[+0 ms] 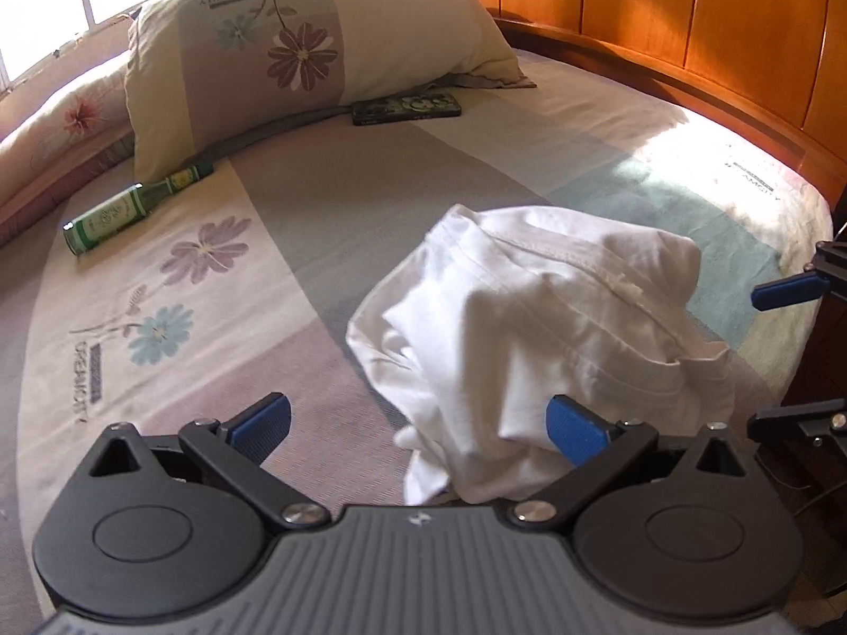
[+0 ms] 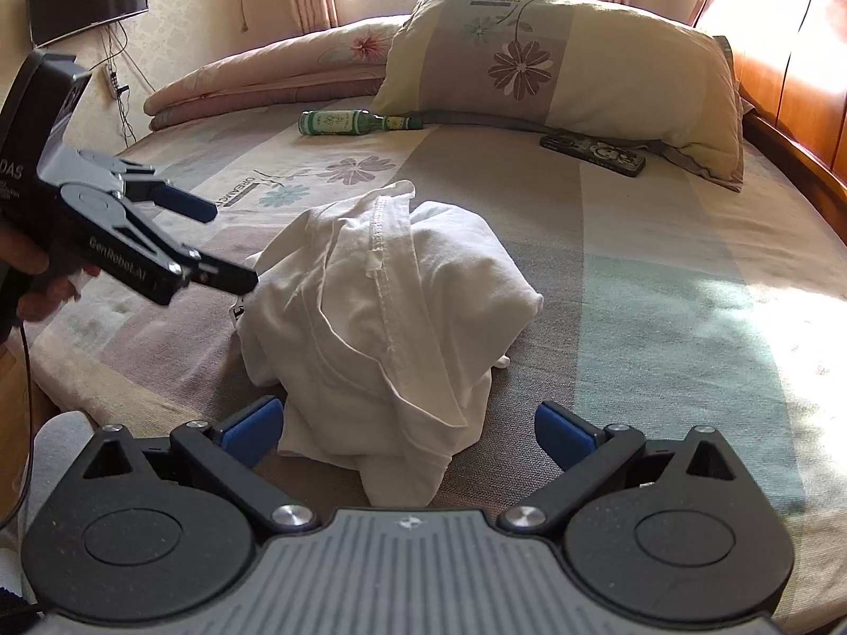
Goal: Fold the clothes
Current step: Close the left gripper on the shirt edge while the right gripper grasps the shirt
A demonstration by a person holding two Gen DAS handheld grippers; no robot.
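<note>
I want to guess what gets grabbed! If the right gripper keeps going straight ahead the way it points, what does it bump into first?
Most likely the crumpled white garment. It lies on the bed right ahead of the open right gripper, its near edge hanging about between the blue fingers. Depth is hard to judge through the fisheye.

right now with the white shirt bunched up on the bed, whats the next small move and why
Probably close one gripper on an edge of the white shirt to start spreading it flat. It sits in a crumpled heap on the bed sheet, so it cannot be folded yet. Both the left gripper and the right gripper are open and empty, with the heap right in front of them.
</note>
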